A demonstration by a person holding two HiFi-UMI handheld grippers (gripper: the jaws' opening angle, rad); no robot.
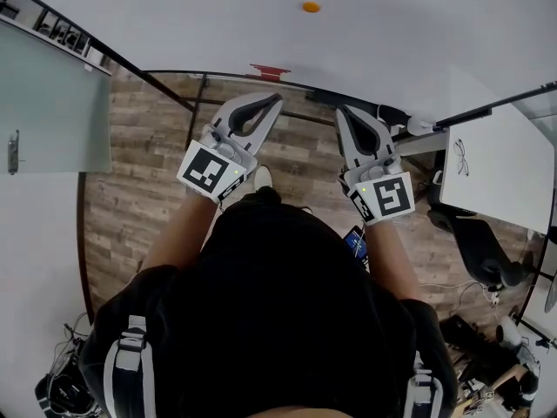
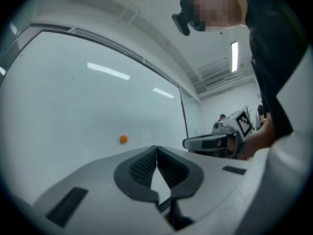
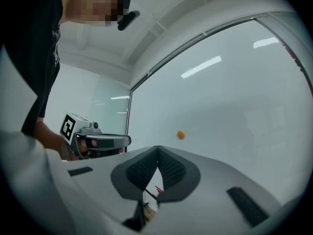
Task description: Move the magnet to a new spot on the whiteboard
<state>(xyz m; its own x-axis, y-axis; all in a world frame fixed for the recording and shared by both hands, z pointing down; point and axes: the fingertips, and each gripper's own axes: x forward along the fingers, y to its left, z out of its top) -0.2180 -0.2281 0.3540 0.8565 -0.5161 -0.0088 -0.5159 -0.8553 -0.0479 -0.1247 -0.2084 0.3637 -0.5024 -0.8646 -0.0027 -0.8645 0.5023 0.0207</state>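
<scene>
A small orange round magnet sticks to the whiteboard ahead of me. It shows as an orange dot in the left gripper view and as one in the right gripper view. My left gripper is held low, well short of the board, jaws shut with nothing between them. My right gripper hangs beside it, also shut and empty. In each gripper view the other gripper appears at the side: the right gripper and the left gripper.
A red object lies at the whiteboard's lower edge. A glass panel stands at the left. A white desk with a pair of glasses and a dark chair are at the right. Wood-look floor lies below.
</scene>
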